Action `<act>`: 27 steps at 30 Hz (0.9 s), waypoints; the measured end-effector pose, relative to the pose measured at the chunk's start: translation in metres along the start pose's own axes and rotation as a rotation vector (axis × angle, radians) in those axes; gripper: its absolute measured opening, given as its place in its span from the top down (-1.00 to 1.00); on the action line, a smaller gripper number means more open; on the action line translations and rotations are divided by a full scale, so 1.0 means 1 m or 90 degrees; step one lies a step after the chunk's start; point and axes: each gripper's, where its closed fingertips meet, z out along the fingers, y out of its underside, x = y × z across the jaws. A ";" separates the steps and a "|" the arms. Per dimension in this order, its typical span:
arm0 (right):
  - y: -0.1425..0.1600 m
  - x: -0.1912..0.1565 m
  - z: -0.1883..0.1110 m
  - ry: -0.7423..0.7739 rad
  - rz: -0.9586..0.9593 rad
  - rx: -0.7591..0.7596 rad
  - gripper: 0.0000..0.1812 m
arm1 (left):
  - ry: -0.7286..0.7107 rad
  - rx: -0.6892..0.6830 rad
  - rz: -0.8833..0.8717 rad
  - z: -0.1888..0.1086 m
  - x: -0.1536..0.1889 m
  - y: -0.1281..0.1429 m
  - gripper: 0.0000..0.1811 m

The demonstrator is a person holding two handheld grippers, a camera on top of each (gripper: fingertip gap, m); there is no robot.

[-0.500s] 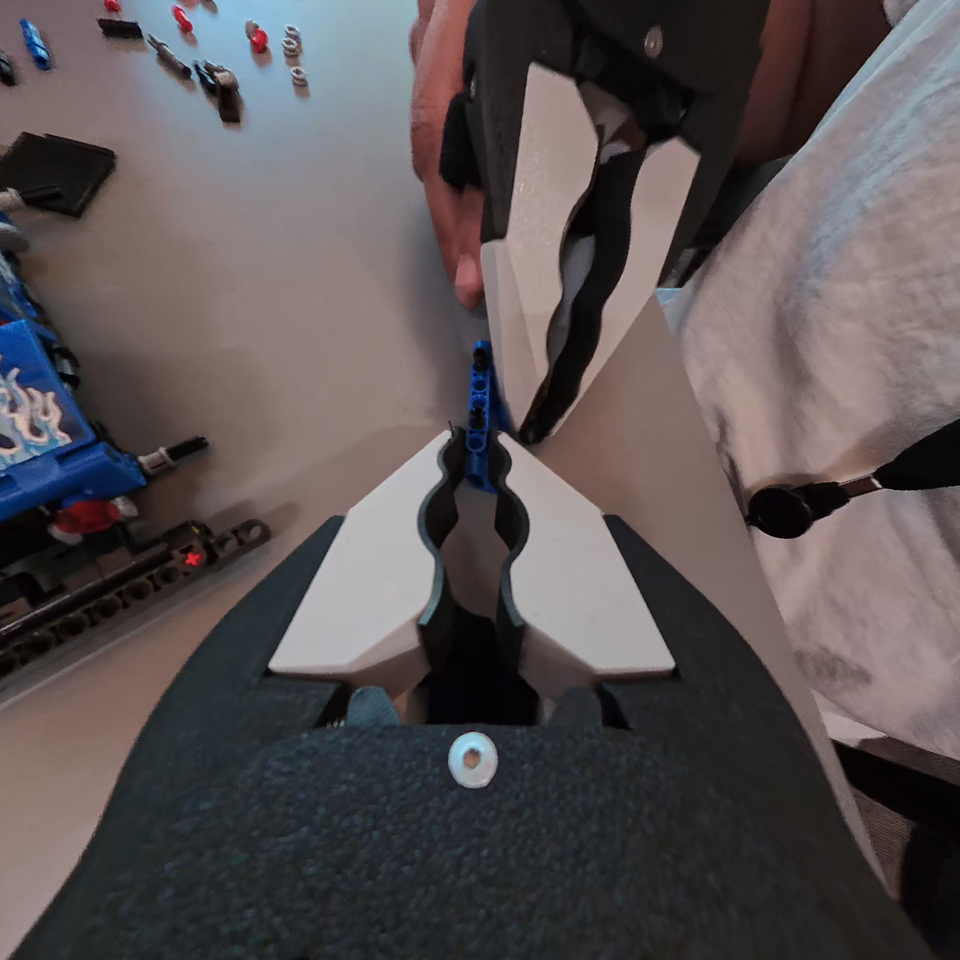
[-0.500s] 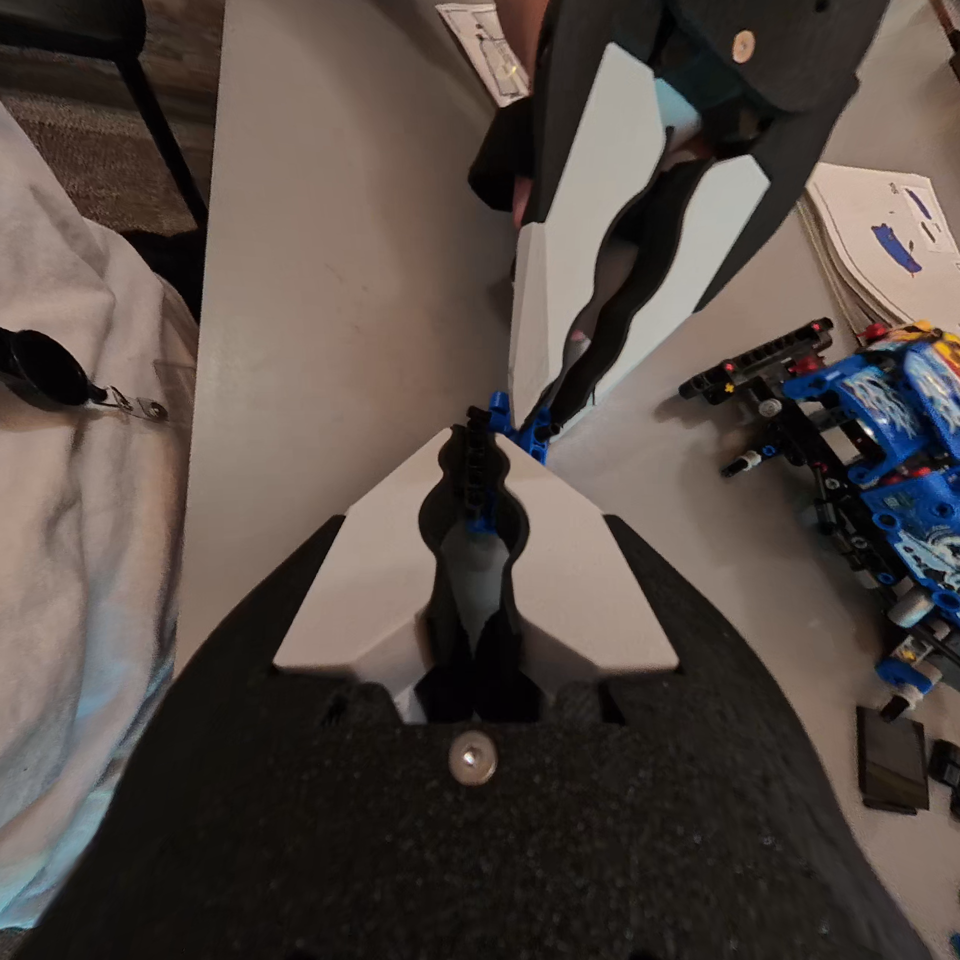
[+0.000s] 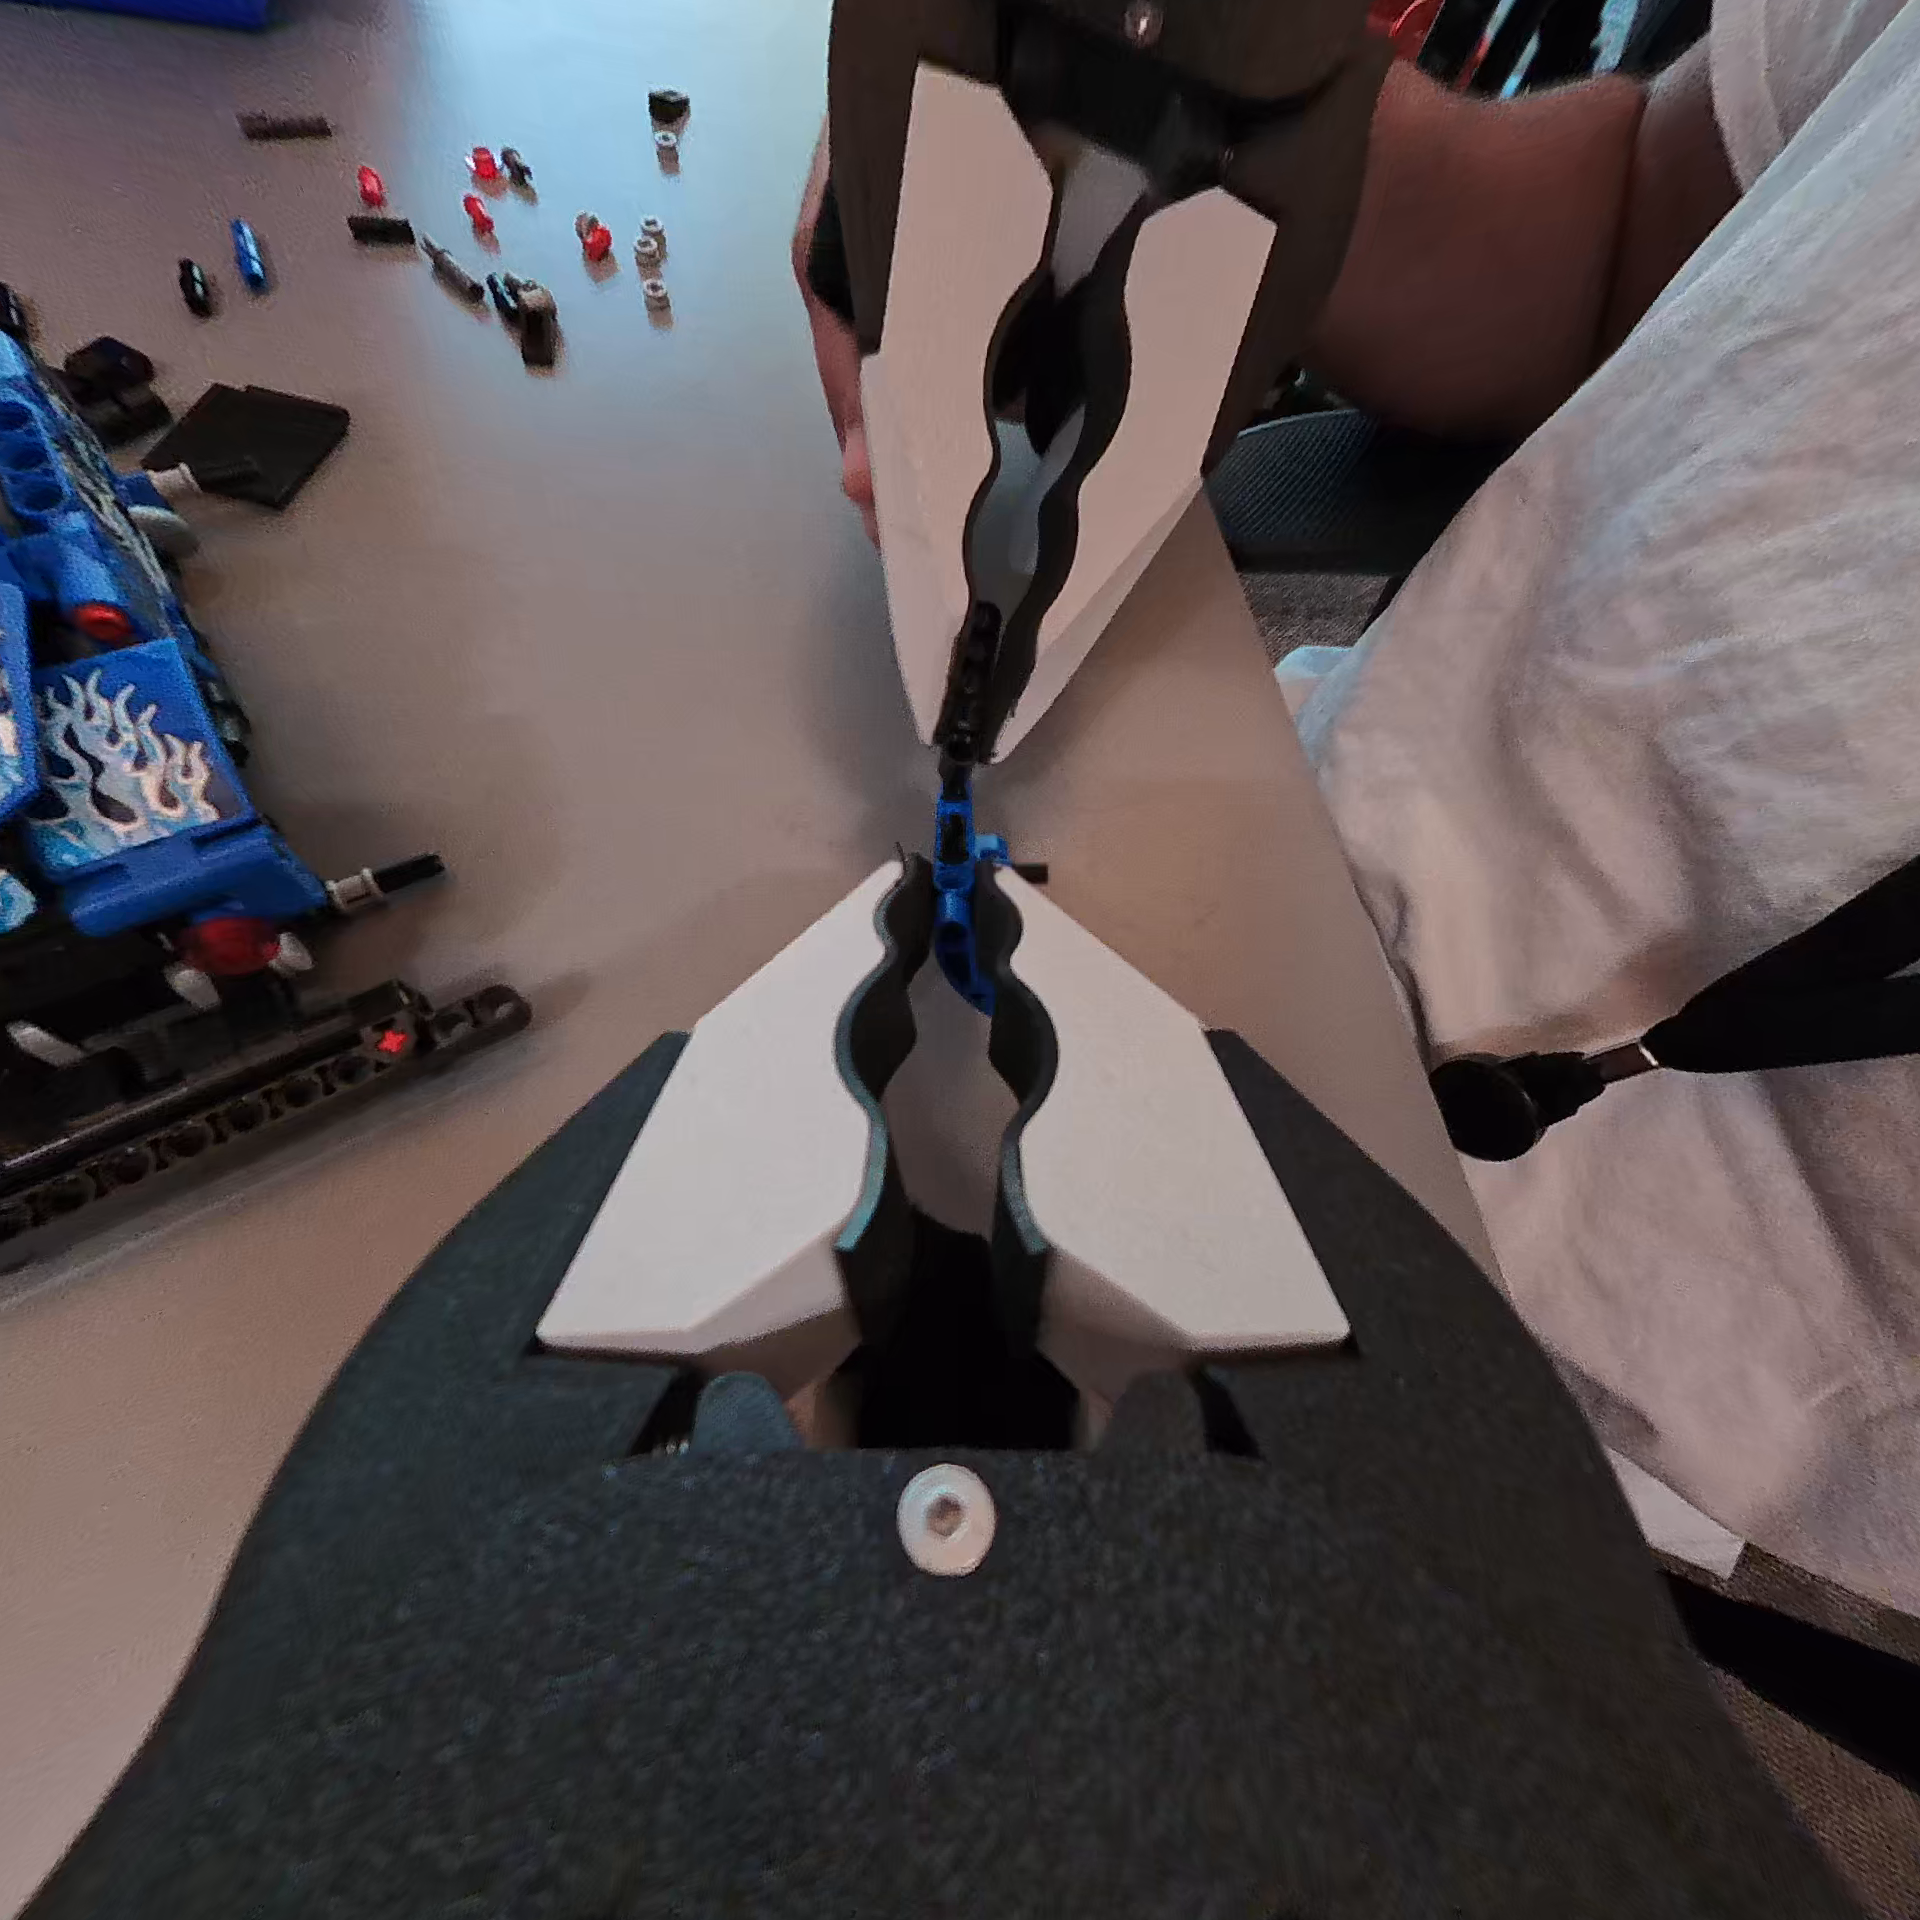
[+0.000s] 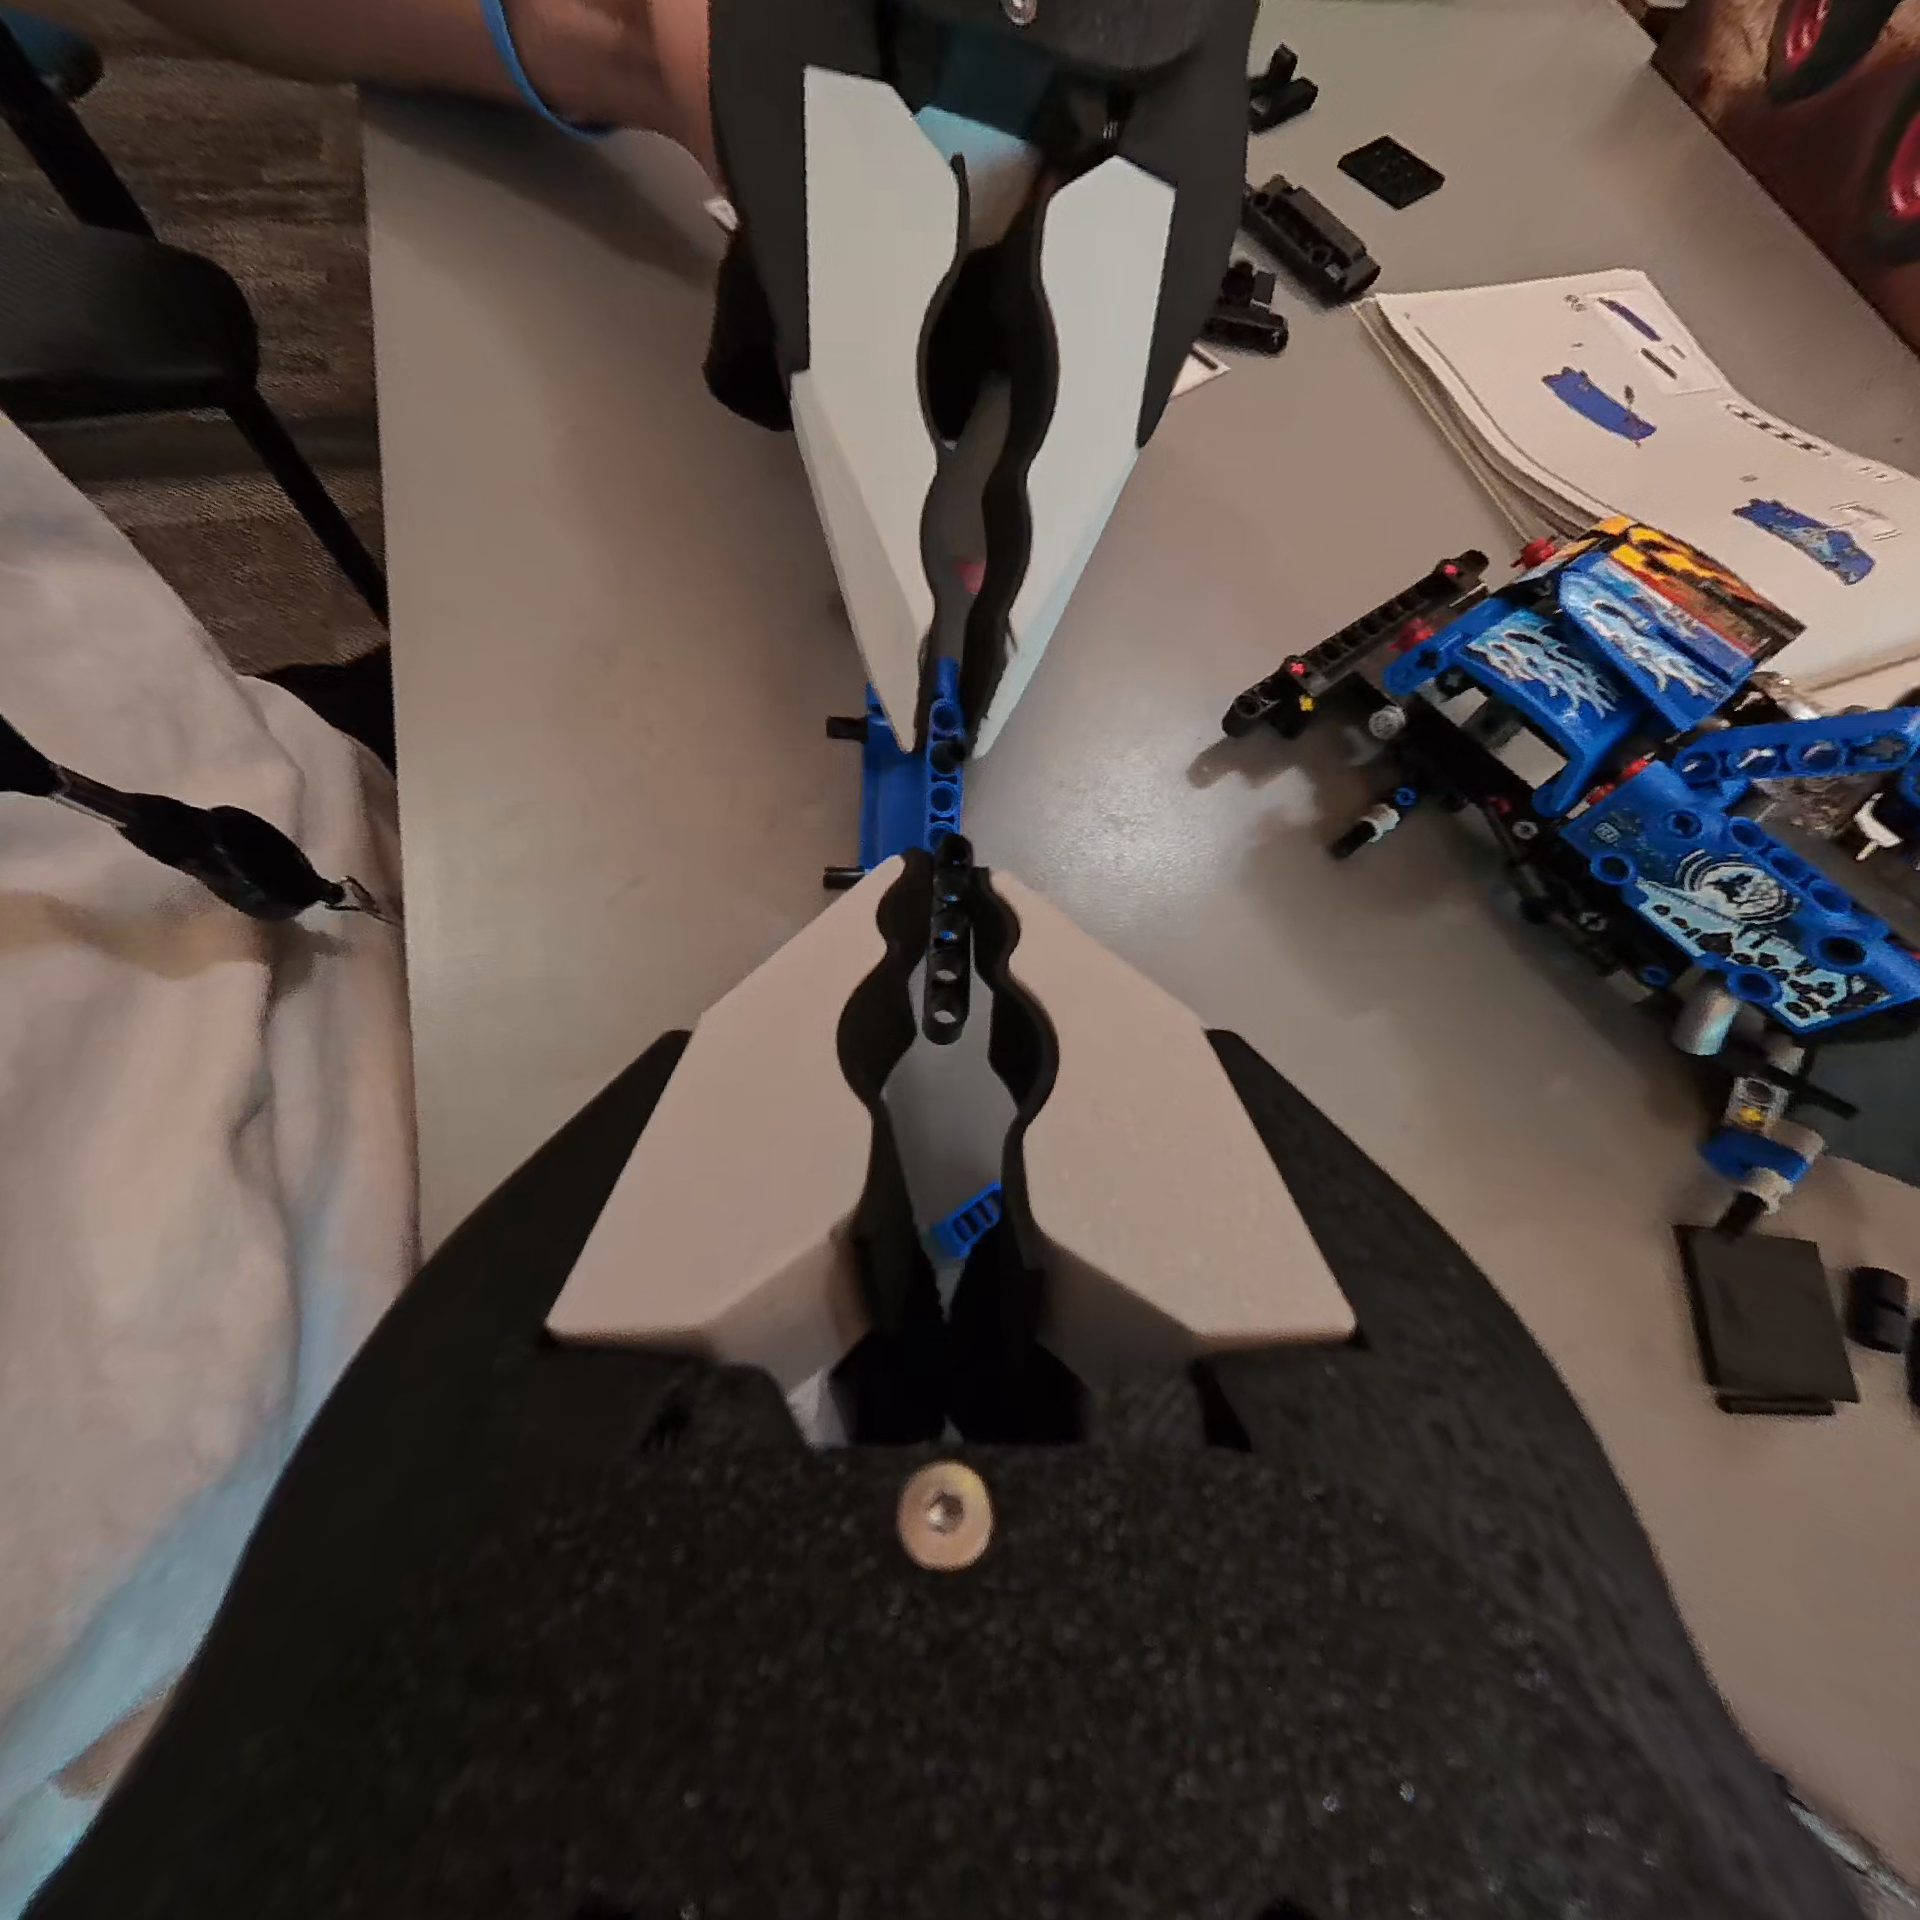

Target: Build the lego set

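Note:
My left gripper point(image 3: 951, 873) is shut on a blue lego piece point(image 3: 956, 904) with black pins on its side. It also shows at the top of the right wrist view point(image 4: 940, 727), with the blue piece point(image 4: 904, 800) sticking out of its tips. My right gripper point(image 4: 951, 862) is shut on a black holed beam point(image 4: 945, 966). In the left wrist view the right gripper point(image 3: 966, 748) comes in from the top with the beam point(image 3: 975, 665). The two grippers face each other tip to tip above the grey table point(image 3: 623, 644). The beam's end meets the blue piece's end.
A partly built blue lego vehicle point(image 4: 1662, 790) point(image 3: 125, 769) stands on the table to one side. An instruction booklet point(image 4: 1621, 395) lies beyond it. Loose small parts point(image 3: 488, 270) and a black flat plate point(image 3: 249, 442) point(image 4: 1766, 1320) lie around. A person's white shirt point(image 3: 1610, 727) is at the table edge. Both grippers' tips are roughly 20 cm from the black flat plate point(image 4: 1766, 1320). The left camera catches it too, in the left wrist view point(image 3: 264, 427).
Both grippers have shifted. The right gripper's tip was beside the blue piece; now it is in line with it, the black beam end-on to the blue piece.

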 end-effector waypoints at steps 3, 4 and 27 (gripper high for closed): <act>0.000 -0.001 0.001 -0.012 0.015 0.024 0.93 | -0.003 0.008 0.010 -0.001 0.000 -0.002 0.94; -0.001 0.000 0.001 -0.015 0.024 0.033 0.93 | -0.006 0.013 0.015 -0.001 0.000 -0.003 0.94; -0.035 0.002 -0.004 -0.073 0.090 0.185 0.93 | 0.016 0.093 0.028 -0.008 0.004 -0.018 0.94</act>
